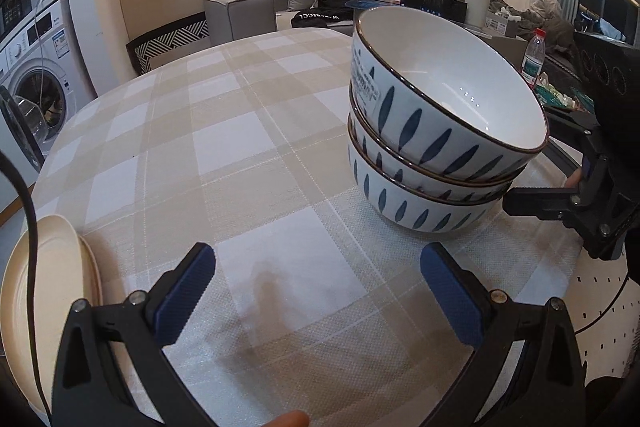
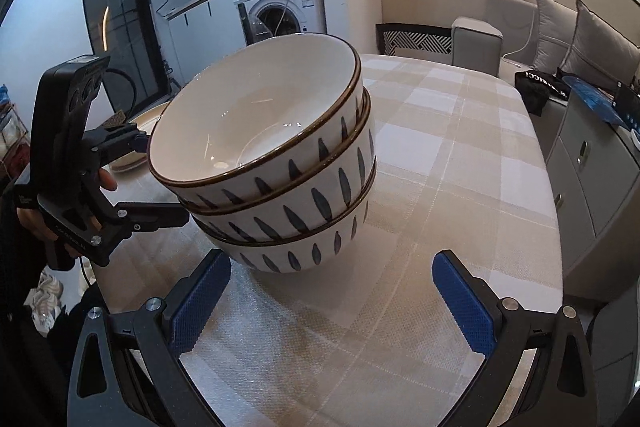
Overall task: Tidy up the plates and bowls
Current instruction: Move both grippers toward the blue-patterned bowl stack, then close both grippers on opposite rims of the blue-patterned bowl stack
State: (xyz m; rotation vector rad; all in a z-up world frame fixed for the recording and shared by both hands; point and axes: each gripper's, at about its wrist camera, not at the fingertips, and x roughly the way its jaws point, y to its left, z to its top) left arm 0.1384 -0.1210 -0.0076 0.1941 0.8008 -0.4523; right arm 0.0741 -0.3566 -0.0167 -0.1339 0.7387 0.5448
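Bowls (image 1: 436, 131) stand nested three high on the checked tablecloth (image 1: 224, 147), white with blue leaf strokes and dark rims, the top one tilted. In the left wrist view the stack sits to the far right of the left gripper (image 1: 318, 287), whose blue-padded jaws are spread wide over bare cloth, holding nothing. A cream plate (image 1: 48, 287) lies at the near left table edge, just beside that gripper. Open cloth runs from the bowls far toward the rounded far edge. In the right wrist view the right gripper (image 2: 332, 295) has its jaws parted and empty, the stack (image 2: 280, 163) just beyond its left finger. The cloth to the right of the stack is bare up to the table edge beside a grey cabinet (image 2: 592, 179).
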